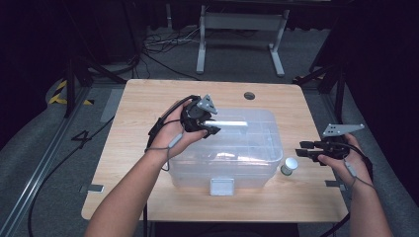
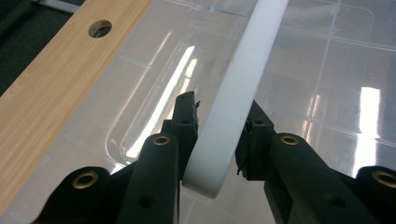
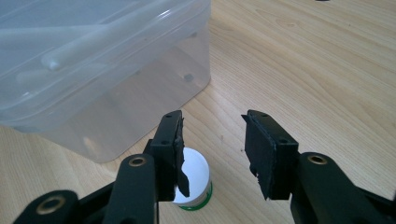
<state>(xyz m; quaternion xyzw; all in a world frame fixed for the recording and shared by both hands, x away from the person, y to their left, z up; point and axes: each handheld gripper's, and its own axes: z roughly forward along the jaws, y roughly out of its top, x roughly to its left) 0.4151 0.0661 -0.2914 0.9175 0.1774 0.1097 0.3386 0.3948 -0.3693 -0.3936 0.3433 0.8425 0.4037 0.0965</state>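
The white handle [image 2: 233, 93] lies across the lid of the clear box [image 1: 257, 168] mid-table, clamped between the left gripper [image 2: 217, 135]'s jaws. To lift well, I'd judge, keep the grip centred and raise straight, so the box stays level. The right gripper [image 3: 212, 140] hovers by the table's right edge, jaws apart and empty, above a small white-capped jar [image 3: 194, 179].

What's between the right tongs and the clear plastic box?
A small white-lidded jar on the wooden table, seen in the high view; the right tongs are open.
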